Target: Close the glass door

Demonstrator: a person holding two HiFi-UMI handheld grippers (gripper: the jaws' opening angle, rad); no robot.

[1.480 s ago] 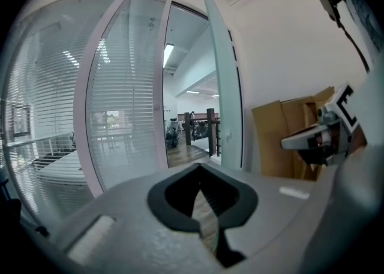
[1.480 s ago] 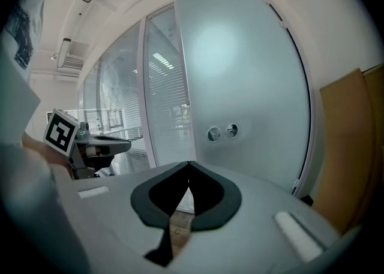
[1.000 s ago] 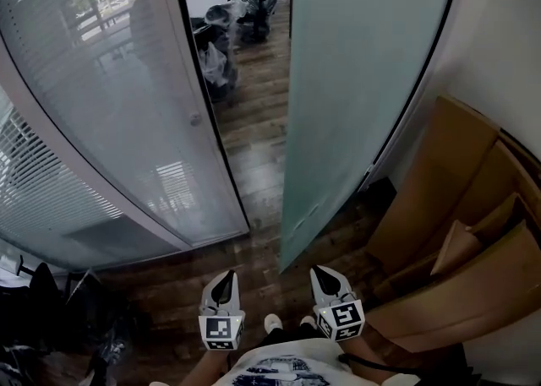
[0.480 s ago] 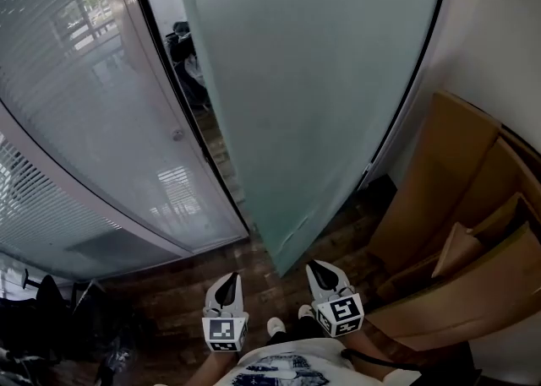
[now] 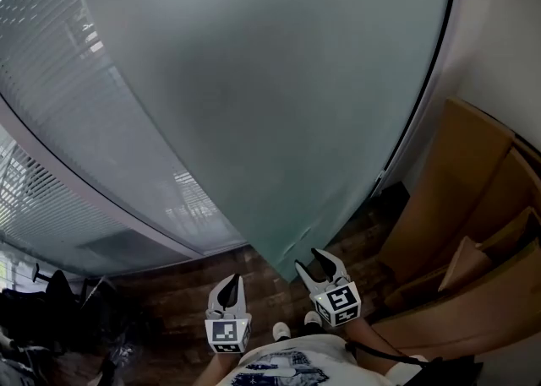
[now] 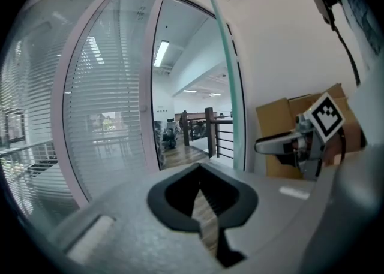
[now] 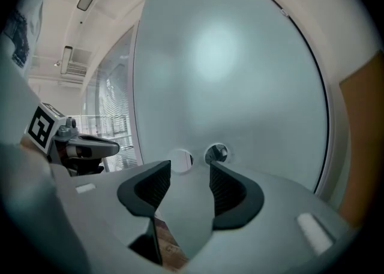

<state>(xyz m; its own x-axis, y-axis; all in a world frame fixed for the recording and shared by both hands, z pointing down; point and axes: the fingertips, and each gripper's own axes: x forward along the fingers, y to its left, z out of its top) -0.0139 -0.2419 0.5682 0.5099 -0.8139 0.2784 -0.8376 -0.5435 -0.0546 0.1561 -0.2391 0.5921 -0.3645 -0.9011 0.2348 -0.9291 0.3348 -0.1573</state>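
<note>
- The glass door (image 5: pixel 296 106) is seen swung wide across the head view. Its frosted pane fills the picture from 10 o'clock round to 2 o'clock, and its lower corner sits near the centre, just above the tools.
- The closing is judged well under way but not finished. In the left gripper view the door's edge is caught edge-on at 12 o'clock. An open doorway (image 6: pixel 186 117) is seen between that edge and the slatted partition (image 6: pixel 102 105) at 9 o'clock, with the hall beyond in plain sight.
- The right tool (image 5: pixel 313 263) is held at 6 o'clock, just right of centre, and is aimed at the pane. Its jaws are spread and have just been opening, with nothing pinched between them. Only the glass and two round holes (image 7: pixel 217 153) are seen beyond them, at the centre of the right gripper view.
- The left tool (image 5: pixel 228 285) is carried at 6 o'clock, just left of centre, with its jaws pressed together on nothing.
- No contact with the pane can be made out for either tool.
- Cardboard (image 5: pixel 456 207) is stacked at 4 o'clock, beside the wall.
- What is left, by judgement: the remaining gap is to be shut until the door's edge meets the frame.
</note>
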